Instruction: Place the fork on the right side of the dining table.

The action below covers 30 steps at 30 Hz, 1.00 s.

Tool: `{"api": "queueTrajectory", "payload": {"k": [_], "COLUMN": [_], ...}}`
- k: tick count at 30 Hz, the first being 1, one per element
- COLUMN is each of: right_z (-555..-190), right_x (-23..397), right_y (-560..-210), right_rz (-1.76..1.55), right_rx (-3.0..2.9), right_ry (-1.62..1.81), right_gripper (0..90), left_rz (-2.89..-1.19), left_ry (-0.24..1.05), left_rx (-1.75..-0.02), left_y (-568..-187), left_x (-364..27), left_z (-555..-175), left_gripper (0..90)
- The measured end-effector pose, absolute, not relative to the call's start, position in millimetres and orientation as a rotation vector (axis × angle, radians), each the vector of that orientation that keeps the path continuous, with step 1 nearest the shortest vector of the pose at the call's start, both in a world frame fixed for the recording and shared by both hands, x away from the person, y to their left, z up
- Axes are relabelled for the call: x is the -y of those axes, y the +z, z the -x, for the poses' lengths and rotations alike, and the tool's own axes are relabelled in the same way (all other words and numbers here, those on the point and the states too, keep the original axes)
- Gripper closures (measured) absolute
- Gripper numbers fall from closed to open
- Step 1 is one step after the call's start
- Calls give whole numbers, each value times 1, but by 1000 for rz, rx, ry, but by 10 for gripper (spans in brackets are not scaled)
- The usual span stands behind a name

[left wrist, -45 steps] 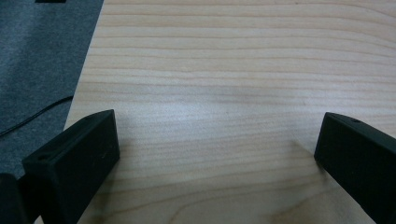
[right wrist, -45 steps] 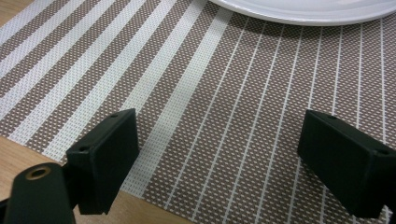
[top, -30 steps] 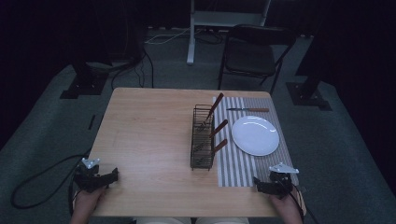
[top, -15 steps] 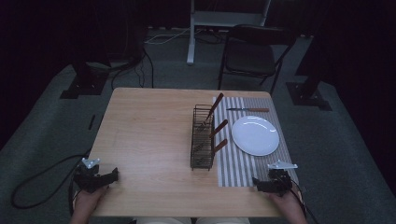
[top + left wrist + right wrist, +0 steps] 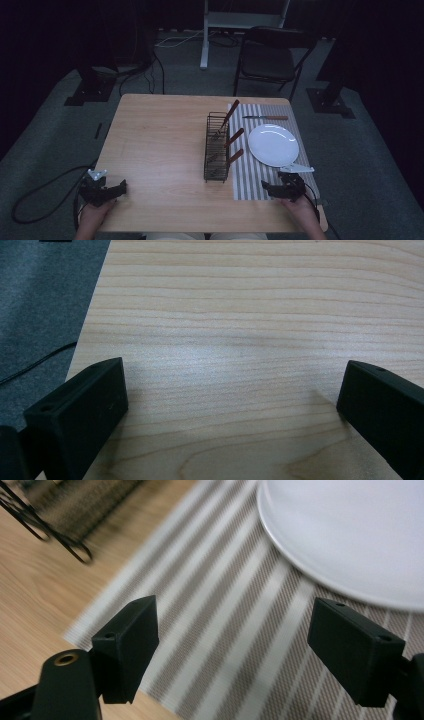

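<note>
1. Table (image 5: 165, 145) of light wood carries all the things; we work at its near edge with one gripper in each hand.
2. Our left gripper (image 5: 121, 188) rests at the near left corner of the table. In the left gripper view its jaws are spread wide, with bare wood between them.
3. Our right gripper (image 5: 265, 187) is over the near end of the striped placemat (image 5: 250, 180). Its jaws have just been closing a little, but they are spread and hold nothing; in the right gripper view we see the stripes between them.
4. White plate (image 5: 273, 145) lies on the placemat, just beyond the right gripper and apart from it. In the right gripper view its rim (image 5: 320, 575) is above the right jaw.
5. Black wire rack (image 5: 217, 147) stands at the left edge of the placemat, with three wooden-handled utensils (image 5: 234, 136) leaning out toward the plate.
6. Knife (image 5: 265, 118) with a wooden handle lies across the far end of the placemat, behind the plate.
</note>
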State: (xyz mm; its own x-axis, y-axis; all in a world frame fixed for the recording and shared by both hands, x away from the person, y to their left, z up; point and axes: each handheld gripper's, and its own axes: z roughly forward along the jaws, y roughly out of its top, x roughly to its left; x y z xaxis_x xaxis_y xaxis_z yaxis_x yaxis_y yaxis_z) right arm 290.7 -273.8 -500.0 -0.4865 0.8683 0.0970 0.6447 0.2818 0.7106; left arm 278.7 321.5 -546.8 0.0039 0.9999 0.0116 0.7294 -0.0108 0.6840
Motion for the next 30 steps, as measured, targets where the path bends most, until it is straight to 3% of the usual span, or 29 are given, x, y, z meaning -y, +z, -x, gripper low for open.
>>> {"api": "queueTrajectory", "payload": {"k": [7, 11, 30], "right_z": [-306, -319, -361], "right_x": [258, 249, 226], "right_y": [-481, -470, -416], "right_rz": [-1305, -1252, -1114], "right_rx": [-2257, -2280, -2280], "right_ry": [1071, 1117, 1240], "right_gripper": [239, 323, 412], "left_rz": [-1792, -1792, -1793], "left_ry": [715, 714, 715], "left_rx": [-1776, -1776, -1776], "left_y": [-547, -547, -547], "left_x": [-322, -322, -322], "left_z": [-279, -279, -279], "left_gripper": [3, 3, 3]}}
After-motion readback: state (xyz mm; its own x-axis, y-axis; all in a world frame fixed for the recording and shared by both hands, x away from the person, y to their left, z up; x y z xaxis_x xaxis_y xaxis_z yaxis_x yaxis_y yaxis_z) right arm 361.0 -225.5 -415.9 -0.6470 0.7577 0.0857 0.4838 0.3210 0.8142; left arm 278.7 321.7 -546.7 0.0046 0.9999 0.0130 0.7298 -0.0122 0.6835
